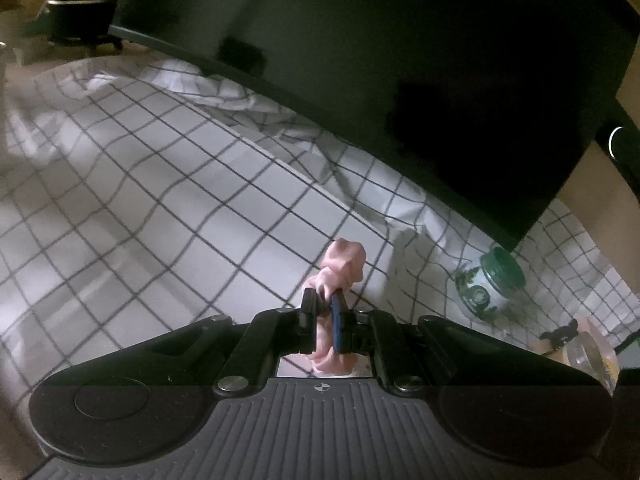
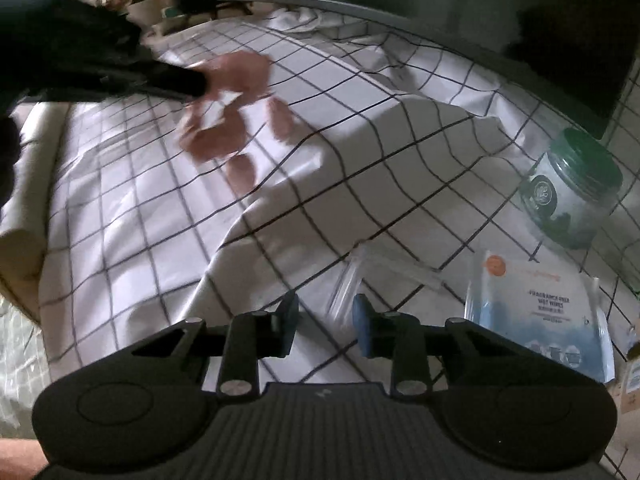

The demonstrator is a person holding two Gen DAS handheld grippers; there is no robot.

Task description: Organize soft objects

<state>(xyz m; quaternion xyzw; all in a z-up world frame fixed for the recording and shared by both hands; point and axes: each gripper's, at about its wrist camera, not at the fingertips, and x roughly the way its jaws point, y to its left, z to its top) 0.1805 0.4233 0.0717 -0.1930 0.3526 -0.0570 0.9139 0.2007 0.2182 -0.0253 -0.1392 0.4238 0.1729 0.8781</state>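
**Pink soft item carried in the left gripper, right gripper waiting empty**

Clamped between the two fingers of the left gripper [image 1: 324, 304] is a pink soft object [image 1: 344, 266], a bunched, fabric-like thing whose crumpled top sticks out past the fingertips while the rest hangs back toward the gripper body. Pinching it near the middle probably keeps the limp material from slipping out while it is carried. It is held above the checked cloth [image 1: 160, 208] and does not seem to touch it.

From the right wrist view, the same left gripper [image 2: 200, 80] reaches in from the left edge, low over the cloth, with the pink mass [image 2: 232, 108] at its tip. That view is heavily smeared, so whether it is one piece or several dangling lobes cannot be told.

Nearer that camera, the right gripper [image 2: 326, 320] sits low over the cloth with its fingers spread apart and nothing between them. A clear plastic sleeve [image 2: 376, 276] lies just ahead of its tips. A wet wipes pack [image 2: 536, 312] stands to its right, and a green-lidded jar [image 2: 572, 188] is farther back, near a dark monitor [image 1: 400, 60]. The right side looks parked, likely ready to help once the pink item is set down.
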